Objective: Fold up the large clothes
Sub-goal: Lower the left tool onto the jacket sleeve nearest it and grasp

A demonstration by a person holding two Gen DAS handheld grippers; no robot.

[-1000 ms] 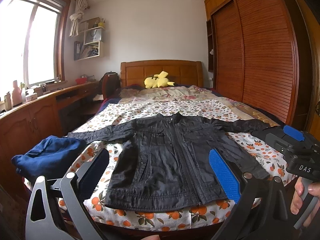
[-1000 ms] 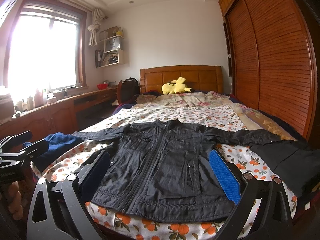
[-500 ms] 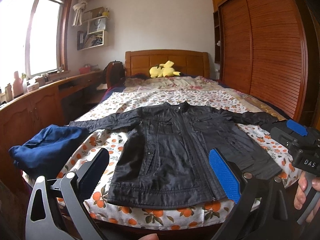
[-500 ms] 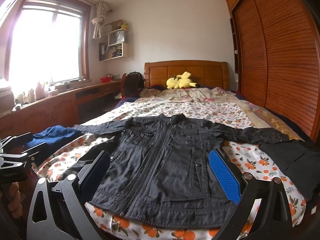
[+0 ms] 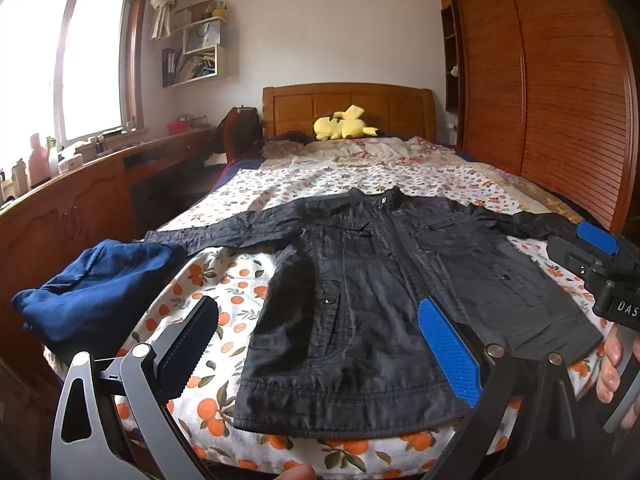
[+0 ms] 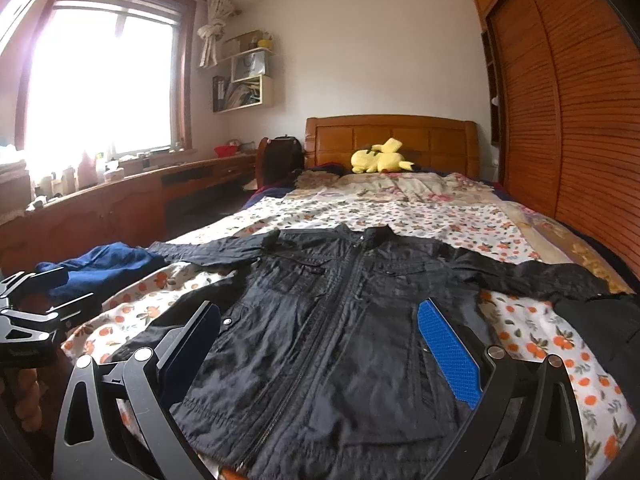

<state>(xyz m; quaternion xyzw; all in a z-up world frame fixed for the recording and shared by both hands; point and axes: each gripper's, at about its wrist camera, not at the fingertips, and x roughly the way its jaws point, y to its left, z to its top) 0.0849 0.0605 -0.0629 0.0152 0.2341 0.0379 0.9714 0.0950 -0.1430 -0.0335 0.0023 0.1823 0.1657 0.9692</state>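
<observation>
A black zip-up jacket (image 5: 372,300) (image 6: 332,328) lies flat and face up on the flowered bed, both sleeves spread out to the sides, hem toward me. My left gripper (image 5: 320,344) hovers open above the hem's left half, with nothing between its fingers. My right gripper (image 6: 320,344) is open too, over the hem's right half, clear of the cloth. In the left wrist view the right gripper's body (image 5: 600,276) shows at the right edge, held by a hand. The left gripper's body (image 6: 32,320) shows at the left edge of the right wrist view.
A crumpled blue garment (image 5: 92,284) sits at the bed's left corner. Dark clothing (image 6: 600,328) lies at the bed's right edge. A yellow plush toy (image 5: 344,124) rests by the headboard. A wooden desk (image 5: 80,208) runs along the left, a wardrobe (image 5: 560,100) along the right.
Both grippers have risen and tipped slightly, so the jacket sits lower and looks closer in each view. The jacket itself has not moved, and both grippers stay open.
</observation>
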